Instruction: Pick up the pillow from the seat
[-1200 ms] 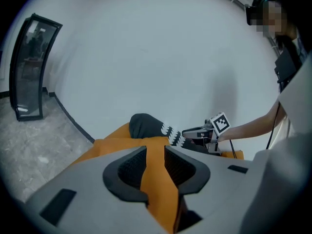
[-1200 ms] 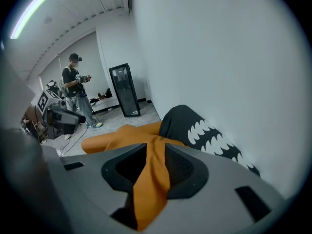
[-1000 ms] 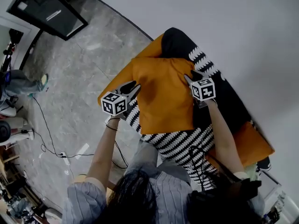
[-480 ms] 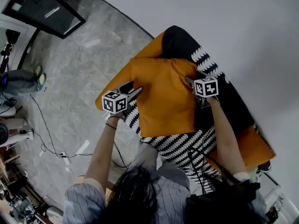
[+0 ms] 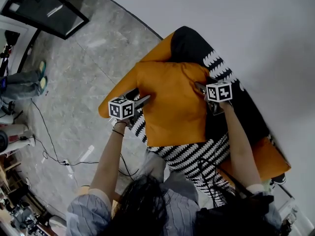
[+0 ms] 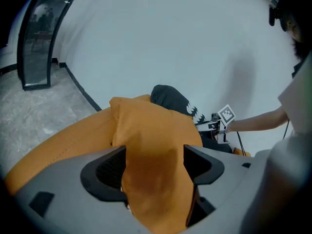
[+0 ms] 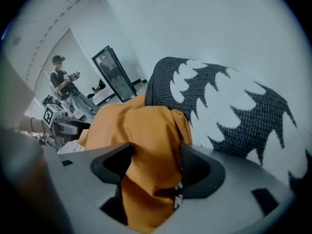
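An orange pillow (image 5: 172, 100) lies on the seat, over a black-and-white patterned throw (image 5: 197, 156). My left gripper (image 5: 141, 97) is at the pillow's left edge and my right gripper (image 5: 201, 86) at its right edge. In the left gripper view a fold of the pillow (image 6: 151, 145) fills the gap of the left gripper (image 6: 155, 167), whose jaws are opening. In the right gripper view, pillow fabric (image 7: 146, 145) hangs loosely in the right gripper (image 7: 155, 167), its jaws also opening. The pads stand wide and no longer pinch the fabric.
The orange seat (image 5: 118, 90) stands against a white wall, with a dark cushion (image 5: 189, 41) at its far end. Grey tiled floor with cables (image 5: 49, 146) lies to the left. A black glass-fronted cabinet (image 5: 47, 9) is at the far left. A person (image 7: 63, 79) stands in the background.
Both grippers' jaws have spread wider around the pillow's edges. The pillow has settled slightly toward the seat's far end.
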`<state>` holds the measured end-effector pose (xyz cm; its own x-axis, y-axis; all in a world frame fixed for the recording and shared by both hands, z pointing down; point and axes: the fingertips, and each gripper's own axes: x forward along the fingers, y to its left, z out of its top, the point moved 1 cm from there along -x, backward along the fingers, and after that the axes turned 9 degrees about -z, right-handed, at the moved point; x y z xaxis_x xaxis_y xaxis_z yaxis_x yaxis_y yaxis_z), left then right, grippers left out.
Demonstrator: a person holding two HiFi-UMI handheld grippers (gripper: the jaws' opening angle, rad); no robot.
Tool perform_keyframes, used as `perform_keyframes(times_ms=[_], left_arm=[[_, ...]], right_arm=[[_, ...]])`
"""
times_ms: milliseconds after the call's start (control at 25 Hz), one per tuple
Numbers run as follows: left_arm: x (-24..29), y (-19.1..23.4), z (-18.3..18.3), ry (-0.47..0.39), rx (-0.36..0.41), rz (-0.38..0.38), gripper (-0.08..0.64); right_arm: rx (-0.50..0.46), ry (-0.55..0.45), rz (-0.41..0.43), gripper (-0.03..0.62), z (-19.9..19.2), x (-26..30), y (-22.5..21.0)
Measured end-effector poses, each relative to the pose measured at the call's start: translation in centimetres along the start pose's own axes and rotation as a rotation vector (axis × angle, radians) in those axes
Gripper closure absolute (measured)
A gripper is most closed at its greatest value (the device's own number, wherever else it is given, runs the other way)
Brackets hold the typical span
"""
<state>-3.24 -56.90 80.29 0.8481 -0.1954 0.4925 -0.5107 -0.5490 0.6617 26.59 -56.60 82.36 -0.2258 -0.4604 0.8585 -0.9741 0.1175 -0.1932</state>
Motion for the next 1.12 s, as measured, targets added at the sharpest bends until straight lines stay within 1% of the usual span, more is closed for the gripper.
perform_keyframes(times_ms=[120,200,280,400,520,680,760,880,1040,1120], left_arm=[[-0.1,1.2,-0.4,-0.033,-0.058,0.025,0.202],[0.5,1.8,-1.0,-0.032,-0.091,0.03,0.202],[1.4,2.1,-1.4,-0.025,-0.111,0.025,0.202],[2.6,1.9,-1.1,-0.013,-0.121,0.019,0.202],[2.7,1.8,-0.7,-0.024,-0.128,0.031,0.204],[2.9,1.7,-1.7,-0.025,-0.134,0.056,0.206],[3.0,1.5,-1.8,-0.025,-0.151,0.059,0.222],[2.7,0.8,-1.5,-0.044,-0.18,0.048,0.271],[1.3,-0.2,-1.5,-0.06,-0.156,0.049,0.319],[0.4,-1.1,-1.8,-0.076,-0.142,0.031,0.325]], right_arm=[[-0.015,-0.013,0.004,0.295,0.1,0.4,0.1],[-0.012,-0.034,0.01,0.295,-0.2,0.7,-0.1],[-0.01,-0.05,0.017,0.296,-0.5,1.1,-0.1],[-0.017,-0.053,-0.002,0.305,-0.2,1.0,-0.2],[0.003,-0.043,-0.014,0.327,0.2,0.6,-0.2],[0.053,-0.033,-0.005,0.394,-1.0,0.7,0.1],[0.074,-0.033,-0.017,0.423,-1.2,0.5,0.4],[0.077,-0.047,-0.03,0.451,-0.8,-0.4,1.2],[0.064,-0.072,0.012,0.477,-0.5,-2.7,3.0],[0.047,-0.079,0.036,0.486,-0.7,-4.4,3.9]])
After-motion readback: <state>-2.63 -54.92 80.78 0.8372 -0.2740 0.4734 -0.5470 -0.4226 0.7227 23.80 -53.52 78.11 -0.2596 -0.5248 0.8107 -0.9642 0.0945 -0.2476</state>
